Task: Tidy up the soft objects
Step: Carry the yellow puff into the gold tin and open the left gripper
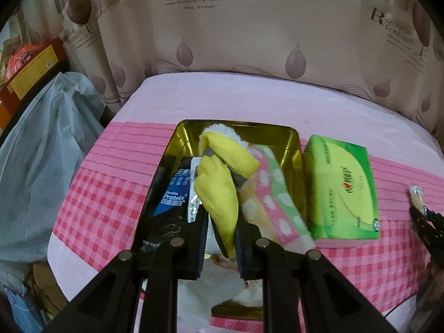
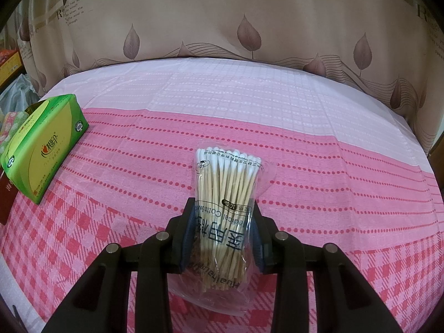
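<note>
Left wrist: your left tongs (image 1: 222,191) pinch a yellow cloth (image 1: 222,197) over the tin (image 1: 291,149).
Right wrist: your right tongs (image 2: 222,208) grip the swab pack (image 2: 226,191).

right gripper (image 2: 222,216) clamping cotton swab pack (image 2: 226,194), pink tablecloth (image 2: 333,172)

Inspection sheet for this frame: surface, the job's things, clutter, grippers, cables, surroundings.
Surface: pink checked tablecloth covering the table.
Job's things: yellow cloth item above the gold tin; the tin holds a pink-green towel and a black protein packet. Green tissue pack lies beside the tin. Bag of cotton swabs lifted over the cloth.
Clutter: nothing seen on the table beyond these.
Grippers: left gripper shut on the yellow cloth item; right gripper shut on the swab bag.
Cables: nothing seen.
Surroundings: leaf-print curtain behind; pale plastic bag and boxes left of the table.
</note>
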{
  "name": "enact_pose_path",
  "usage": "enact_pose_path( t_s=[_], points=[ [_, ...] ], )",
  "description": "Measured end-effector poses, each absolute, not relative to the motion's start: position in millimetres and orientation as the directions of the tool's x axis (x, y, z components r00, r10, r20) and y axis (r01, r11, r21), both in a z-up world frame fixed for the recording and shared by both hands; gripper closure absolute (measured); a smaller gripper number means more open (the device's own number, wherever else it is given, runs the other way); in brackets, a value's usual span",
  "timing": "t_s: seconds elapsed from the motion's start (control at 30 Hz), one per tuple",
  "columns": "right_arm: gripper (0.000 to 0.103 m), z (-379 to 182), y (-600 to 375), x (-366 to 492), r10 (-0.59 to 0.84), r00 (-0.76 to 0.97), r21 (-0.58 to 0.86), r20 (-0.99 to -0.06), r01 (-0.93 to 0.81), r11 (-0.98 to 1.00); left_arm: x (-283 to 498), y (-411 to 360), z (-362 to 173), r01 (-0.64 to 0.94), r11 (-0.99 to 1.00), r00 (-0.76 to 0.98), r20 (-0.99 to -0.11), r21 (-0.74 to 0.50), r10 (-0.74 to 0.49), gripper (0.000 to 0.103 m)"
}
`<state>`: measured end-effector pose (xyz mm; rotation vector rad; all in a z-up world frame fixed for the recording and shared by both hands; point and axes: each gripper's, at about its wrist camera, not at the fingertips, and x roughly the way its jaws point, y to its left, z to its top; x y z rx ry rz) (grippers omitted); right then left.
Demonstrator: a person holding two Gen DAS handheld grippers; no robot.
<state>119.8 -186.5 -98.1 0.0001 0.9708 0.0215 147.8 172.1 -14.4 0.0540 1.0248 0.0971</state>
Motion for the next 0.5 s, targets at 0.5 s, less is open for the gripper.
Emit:
enact_pose_path(
  t_s=[0.5],
  points=[
    [0.07,-99,-185,119,0.017,0.564,0.008,-0.825,-0.018,1.0,169,205,-41,-0.094,0.991,0.472,-0.872,0.092,0.126,0.086]
  ],
)
